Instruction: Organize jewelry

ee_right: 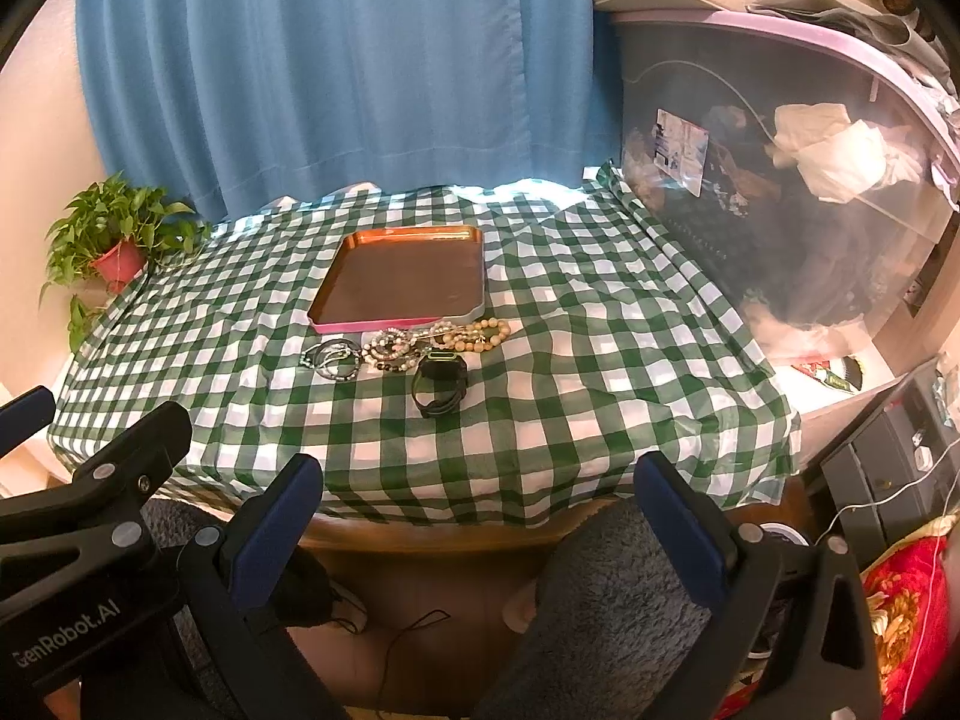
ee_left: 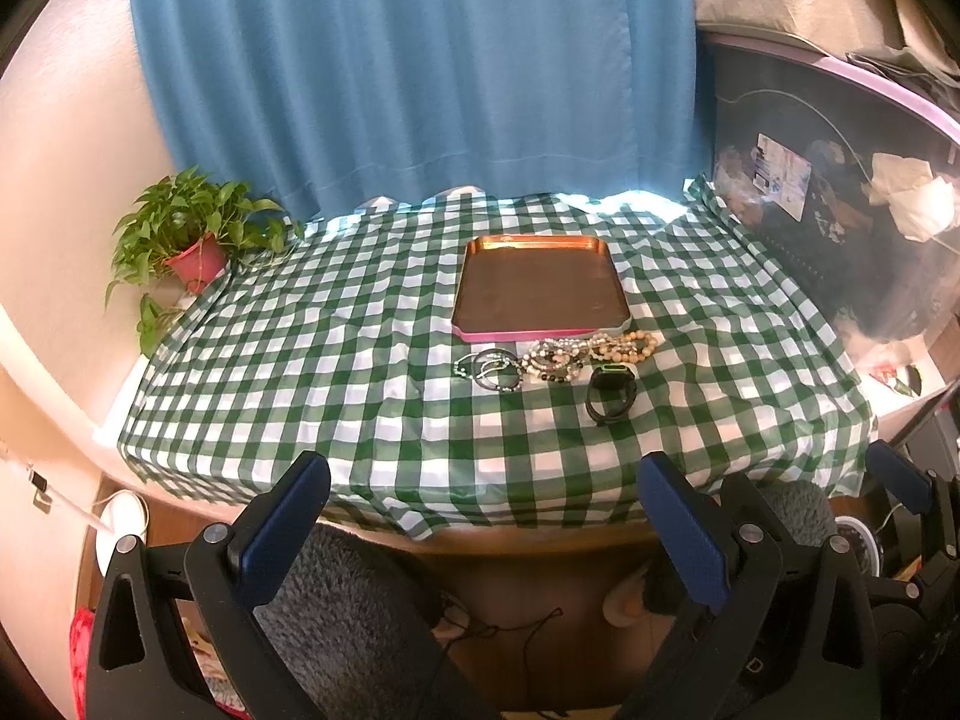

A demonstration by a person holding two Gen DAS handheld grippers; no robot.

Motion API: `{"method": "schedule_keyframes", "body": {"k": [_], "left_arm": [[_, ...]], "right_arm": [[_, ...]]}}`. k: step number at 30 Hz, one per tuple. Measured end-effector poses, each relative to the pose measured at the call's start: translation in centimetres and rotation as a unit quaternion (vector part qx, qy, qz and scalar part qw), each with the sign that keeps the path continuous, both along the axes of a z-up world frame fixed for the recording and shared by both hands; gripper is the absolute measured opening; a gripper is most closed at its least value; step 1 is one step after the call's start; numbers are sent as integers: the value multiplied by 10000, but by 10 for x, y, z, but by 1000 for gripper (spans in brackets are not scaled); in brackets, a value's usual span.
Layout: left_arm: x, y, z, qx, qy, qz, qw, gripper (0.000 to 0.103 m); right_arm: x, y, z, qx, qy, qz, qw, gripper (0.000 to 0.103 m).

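Right, I hold both grippers low, short of counter edge: left gripper jaws spread, pinching nothing; right gripper jaws likewise spread, bare. Tray sits mid-counter on checked cloth. Jewelry just beside tray's near rim: dark bracelets, pearl beads, wooden beads. Black watch nearer me. Potted plant far left corner.
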State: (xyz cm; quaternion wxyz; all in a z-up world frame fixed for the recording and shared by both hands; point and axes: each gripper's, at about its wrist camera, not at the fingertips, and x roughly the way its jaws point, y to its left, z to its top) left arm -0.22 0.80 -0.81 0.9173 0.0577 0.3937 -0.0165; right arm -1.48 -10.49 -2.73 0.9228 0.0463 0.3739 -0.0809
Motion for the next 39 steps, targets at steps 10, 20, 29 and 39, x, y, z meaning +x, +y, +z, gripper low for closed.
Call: {"method": "schedule_keyframes", "body": {"k": [10, 20, 29, 39], "left_arm": [[1, 0, 0, 3, 28, 0, 10000, 101], [-3, 2, -8, -16, 44, 8, 10000, 101], [-2, 2, -8, -13, 47, 12, 10000, 101], [-2, 4, -12, -14, 75, 16, 10000, 101]], "right_arm": [[0, -1, 0, -6, 22, 3, 10000, 103], [1, 4, -6, -15, 59, 6, 10000, 103], [0, 5, -9, -2, 79, 4, 10000, 103], [1, 4, -9, 10, 115, 17, 9999, 103]]}}
